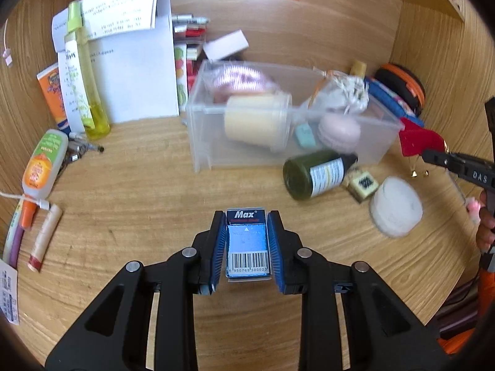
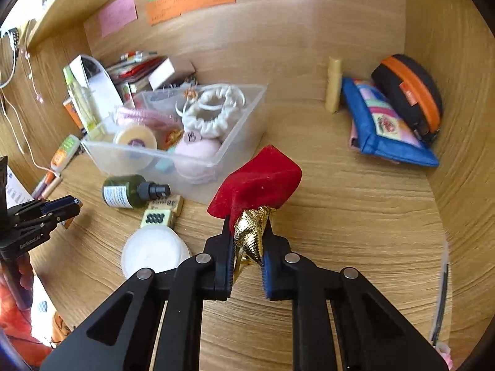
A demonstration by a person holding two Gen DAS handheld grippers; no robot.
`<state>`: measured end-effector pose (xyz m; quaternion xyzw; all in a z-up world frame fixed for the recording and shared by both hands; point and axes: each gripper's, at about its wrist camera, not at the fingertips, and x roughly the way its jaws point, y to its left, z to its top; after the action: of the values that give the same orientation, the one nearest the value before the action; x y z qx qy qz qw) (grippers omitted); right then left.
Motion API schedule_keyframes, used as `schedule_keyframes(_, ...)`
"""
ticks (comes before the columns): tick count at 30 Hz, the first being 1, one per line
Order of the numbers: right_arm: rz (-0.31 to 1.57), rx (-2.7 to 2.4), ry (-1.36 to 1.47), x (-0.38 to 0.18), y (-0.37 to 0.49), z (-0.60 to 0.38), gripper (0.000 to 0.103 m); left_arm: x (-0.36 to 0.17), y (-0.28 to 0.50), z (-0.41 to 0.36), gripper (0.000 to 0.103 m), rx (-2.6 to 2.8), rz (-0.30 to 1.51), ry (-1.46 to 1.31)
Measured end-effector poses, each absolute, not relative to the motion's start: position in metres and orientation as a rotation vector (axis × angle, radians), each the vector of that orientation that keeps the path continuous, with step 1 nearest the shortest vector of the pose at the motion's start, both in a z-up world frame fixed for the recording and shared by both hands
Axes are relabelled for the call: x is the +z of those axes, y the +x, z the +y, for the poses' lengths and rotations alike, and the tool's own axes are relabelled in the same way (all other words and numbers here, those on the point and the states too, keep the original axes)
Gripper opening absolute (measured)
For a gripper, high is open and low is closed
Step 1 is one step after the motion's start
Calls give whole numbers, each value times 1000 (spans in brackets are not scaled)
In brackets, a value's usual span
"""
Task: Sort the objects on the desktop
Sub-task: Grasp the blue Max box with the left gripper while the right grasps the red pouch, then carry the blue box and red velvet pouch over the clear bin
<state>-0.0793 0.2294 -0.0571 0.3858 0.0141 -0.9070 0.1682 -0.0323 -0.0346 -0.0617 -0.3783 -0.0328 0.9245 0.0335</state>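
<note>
Both tongs are clamped on something. Left tongs (image 1: 246,241), bottom centre of their own view, grip a small blue box (image 1: 246,245) between the blue pads (image 1: 216,241); the box reads "Max" on its dark top end and carries a barcode at the near end. It sits lengthwise between the fingers, above the wooden counter (image 1: 139,185), though I cannot tell how far above it.

Right tongs (image 2: 247,247), bottom centre of their view, are nearly shut on a gold, scaly-textured ornament (image 2: 250,235) fixed to a red velvet pouch (image 2: 256,182). The pouch fans out beyond the fingertips, toward the middle of the frame. In the left view the same red pouch (image 1: 416,140) shows at the right edge, pinched by my right tongs, with two small gold bells (image 1: 417,173) dangling below.

Just left of the pouch in the right view stands a clear bin (image 2: 241,117) holding a white scrunchie (image 2: 213,114), a pink puff (image 2: 198,154) and a cream jar (image 2: 136,139). In front of the bin lie a green bottle (image 2: 126,191) on its side, two tiles (image 2: 161,213) and a white pad (image 2: 154,250). At upper right, a blue pouch (image 2: 383,126) leans on a black-and-orange case (image 2: 408,92).
</note>
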Motion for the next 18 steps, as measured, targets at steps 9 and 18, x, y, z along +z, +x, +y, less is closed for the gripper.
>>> schedule_keyframes(9, 57, -2603, 960, -25, -78, 223, 13, -28, -49, -39, 27, 2885, -81, -1015)
schedule_keyframes(18, 88, -2557, 841, -1, -99, 193, 13, -6, -83, -52, 27, 2903, -107, -962)
